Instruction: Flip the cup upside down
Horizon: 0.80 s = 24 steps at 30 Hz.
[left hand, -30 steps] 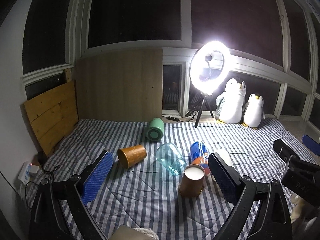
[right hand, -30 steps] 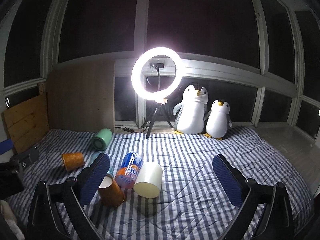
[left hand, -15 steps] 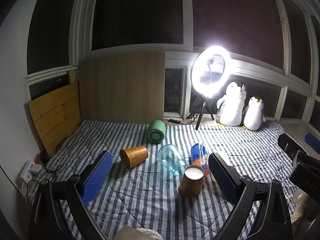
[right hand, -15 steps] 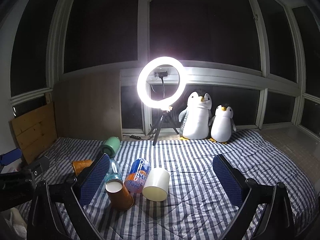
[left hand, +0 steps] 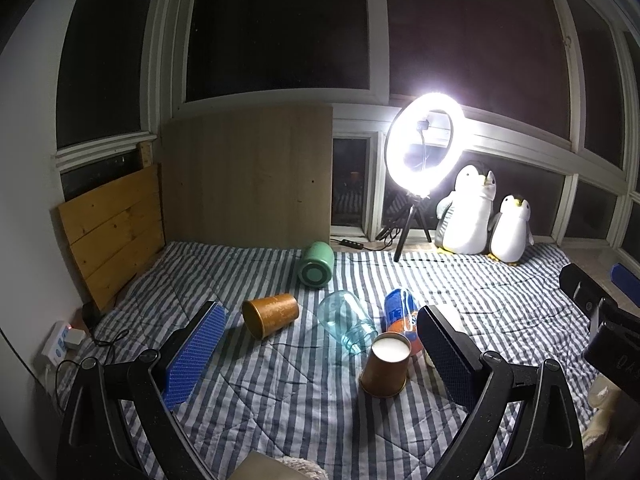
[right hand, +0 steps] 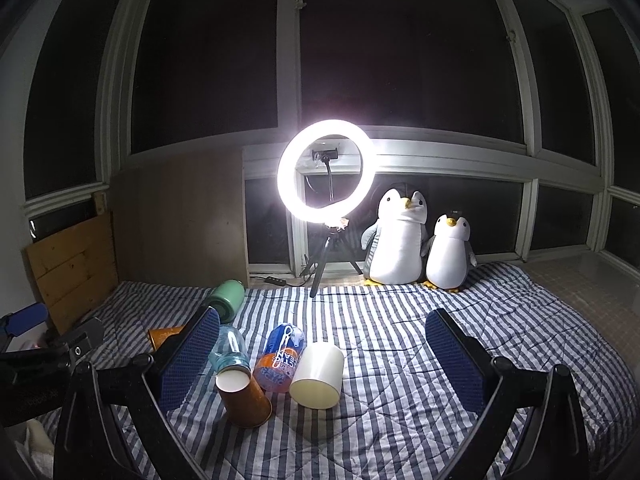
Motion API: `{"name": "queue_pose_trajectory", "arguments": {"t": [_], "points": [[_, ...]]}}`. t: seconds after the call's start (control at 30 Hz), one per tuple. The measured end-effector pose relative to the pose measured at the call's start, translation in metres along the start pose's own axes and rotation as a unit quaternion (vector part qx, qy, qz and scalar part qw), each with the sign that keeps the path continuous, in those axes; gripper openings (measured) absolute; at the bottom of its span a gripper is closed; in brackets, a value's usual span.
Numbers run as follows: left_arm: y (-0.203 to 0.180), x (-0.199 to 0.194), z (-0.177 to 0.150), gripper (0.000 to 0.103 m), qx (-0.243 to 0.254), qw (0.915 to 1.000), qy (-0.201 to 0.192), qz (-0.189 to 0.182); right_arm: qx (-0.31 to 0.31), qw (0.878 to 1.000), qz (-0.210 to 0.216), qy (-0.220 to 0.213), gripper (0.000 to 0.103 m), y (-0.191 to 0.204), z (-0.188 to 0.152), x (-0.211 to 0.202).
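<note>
Brown paper cup (left hand: 386, 370) already inverted on bed (left hand: 280, 392); both hand-held grippers, left (left hand: 320, 356) and right (right hand: 320, 364), wide, empty; next: retreat

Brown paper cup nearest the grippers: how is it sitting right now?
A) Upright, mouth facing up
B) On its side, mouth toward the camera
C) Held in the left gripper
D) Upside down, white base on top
D: the brown paper cup stands on its wider rim on the striped blanket with its white base on top, and no gripper touches it.
</note>
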State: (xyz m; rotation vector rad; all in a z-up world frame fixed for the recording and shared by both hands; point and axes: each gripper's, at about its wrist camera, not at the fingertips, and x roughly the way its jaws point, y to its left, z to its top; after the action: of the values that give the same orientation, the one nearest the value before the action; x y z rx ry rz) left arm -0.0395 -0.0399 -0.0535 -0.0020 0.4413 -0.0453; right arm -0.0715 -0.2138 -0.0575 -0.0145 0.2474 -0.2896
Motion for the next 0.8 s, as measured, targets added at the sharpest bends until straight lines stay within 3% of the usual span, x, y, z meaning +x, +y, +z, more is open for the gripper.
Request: {"name": "queue_pose_trajectory", "arguments": {"t": [0.8], "points": [[-0.004,0.01,0.0,0.1,0.001,0.9999,0.01,-0.005,0.001,1.0,-0.004,0.004,0.102,-0.004,-0.003,0.009]]}}
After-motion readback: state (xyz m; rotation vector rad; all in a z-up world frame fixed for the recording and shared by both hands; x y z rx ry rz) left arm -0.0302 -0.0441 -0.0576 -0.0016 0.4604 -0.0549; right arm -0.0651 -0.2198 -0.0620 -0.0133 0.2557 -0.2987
